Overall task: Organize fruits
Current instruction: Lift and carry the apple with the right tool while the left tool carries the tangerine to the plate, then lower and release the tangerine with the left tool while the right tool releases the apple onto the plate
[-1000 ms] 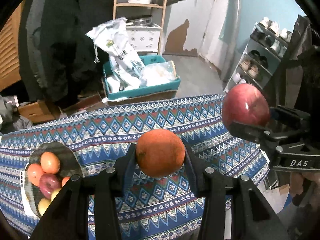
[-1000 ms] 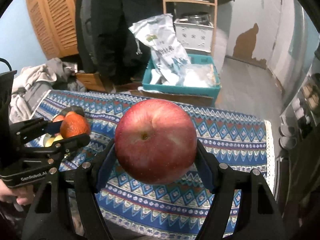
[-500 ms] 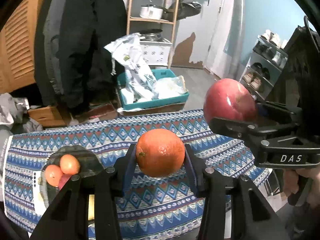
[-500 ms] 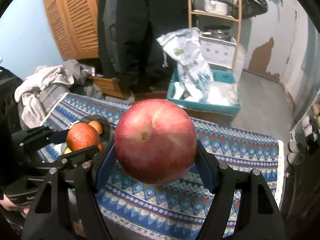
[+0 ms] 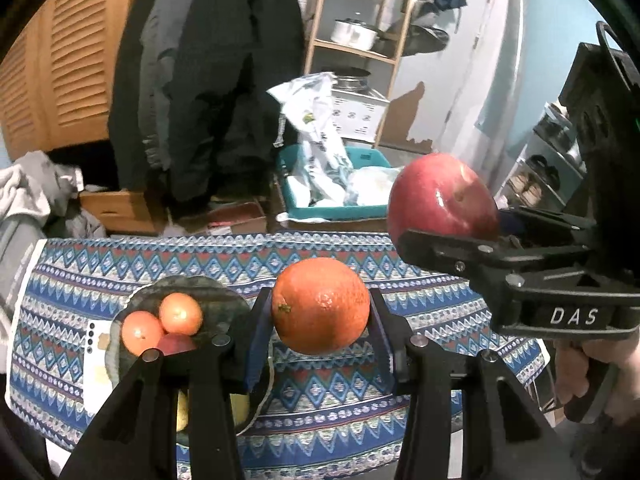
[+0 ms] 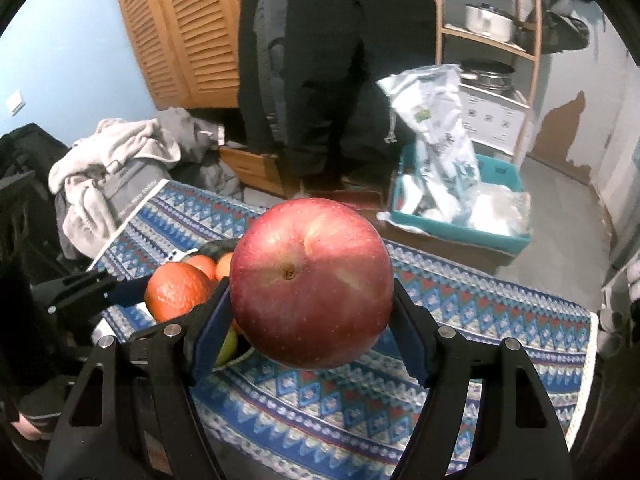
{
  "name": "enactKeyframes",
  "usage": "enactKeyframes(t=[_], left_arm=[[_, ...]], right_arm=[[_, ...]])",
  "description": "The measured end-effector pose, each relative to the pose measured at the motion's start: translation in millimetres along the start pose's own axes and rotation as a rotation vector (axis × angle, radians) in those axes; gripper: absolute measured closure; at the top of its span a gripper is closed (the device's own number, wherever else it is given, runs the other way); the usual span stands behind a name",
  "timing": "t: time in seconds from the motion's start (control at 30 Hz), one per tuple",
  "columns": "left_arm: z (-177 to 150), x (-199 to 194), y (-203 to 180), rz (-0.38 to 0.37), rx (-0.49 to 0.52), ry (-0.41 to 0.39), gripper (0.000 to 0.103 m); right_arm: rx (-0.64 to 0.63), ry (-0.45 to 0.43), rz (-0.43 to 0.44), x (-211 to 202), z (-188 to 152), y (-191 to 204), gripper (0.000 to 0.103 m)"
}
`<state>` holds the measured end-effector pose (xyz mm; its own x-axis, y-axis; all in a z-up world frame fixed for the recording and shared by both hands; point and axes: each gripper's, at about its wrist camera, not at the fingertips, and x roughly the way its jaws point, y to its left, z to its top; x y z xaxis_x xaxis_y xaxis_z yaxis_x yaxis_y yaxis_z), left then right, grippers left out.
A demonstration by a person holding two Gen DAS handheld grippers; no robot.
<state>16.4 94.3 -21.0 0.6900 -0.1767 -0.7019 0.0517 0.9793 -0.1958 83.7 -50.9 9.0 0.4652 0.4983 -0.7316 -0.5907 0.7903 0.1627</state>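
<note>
A tabletop (image 5: 420, 312) covered in a blue, white and red diamond-patterned cloth fills the near ground; beyond its far edge sit a teal plastic crate (image 5: 332, 210) stuffed with white printed bags, a wooden shelf rack (image 5: 352, 48) carrying a steel pot, dark coats hanging in front of orange louvred doors (image 6: 180, 32), and a heap of grey and white clothes (image 6: 108, 164) at the left. On the left part of the cloth stands a dark round plate (image 5: 224, 292) holding two small orange mandarins (image 5: 180, 314), a red fruit just beneath them and a yellowish one nearer the camera, half hidden by the black fingers.

The left gripper (image 5: 320, 316) is clamped on a large round orange (image 5: 320, 310), pinched at its two sides by the blue-padded fingers (image 5: 258, 340) and held in the air above the cloth, just right of the plate. The right gripper (image 6: 312, 300) squeezes a big red apple (image 6: 310, 280) in the same way, its stem hollow turned toward the camera, raised above the tabletop and to the right of the orange, slightly higher in the left wrist view. Both tools point forward across the table side by side, close but apart; a bare hand (image 5: 592, 376) grips the handle of the right one at the right edge
</note>
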Motion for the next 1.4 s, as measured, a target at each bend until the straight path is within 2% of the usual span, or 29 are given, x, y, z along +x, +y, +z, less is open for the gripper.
enactKeyframes(t=[0.47, 0.9, 1.03, 1.4], left_arm=[[-12, 5, 93, 0.099, -0.136, 0.025, 0.057], [-47, 45, 175, 0.193, -0.286, 0.148, 0.057], [-57, 57, 187, 0.192, -0.322, 0.187, 0.057], [-73, 88, 194, 0.220, -0.316, 0.274, 0.056]], right_arm=[[-0.024, 0.081, 0.072, 71, 23, 52, 0.029], [-0.029, 0.238, 0.108, 160, 9, 74, 0.029], [-0.039, 0.276, 0.105, 181, 4, 78, 0.029], [-0.036, 0.374, 0.123, 223, -18, 81, 0.029]])
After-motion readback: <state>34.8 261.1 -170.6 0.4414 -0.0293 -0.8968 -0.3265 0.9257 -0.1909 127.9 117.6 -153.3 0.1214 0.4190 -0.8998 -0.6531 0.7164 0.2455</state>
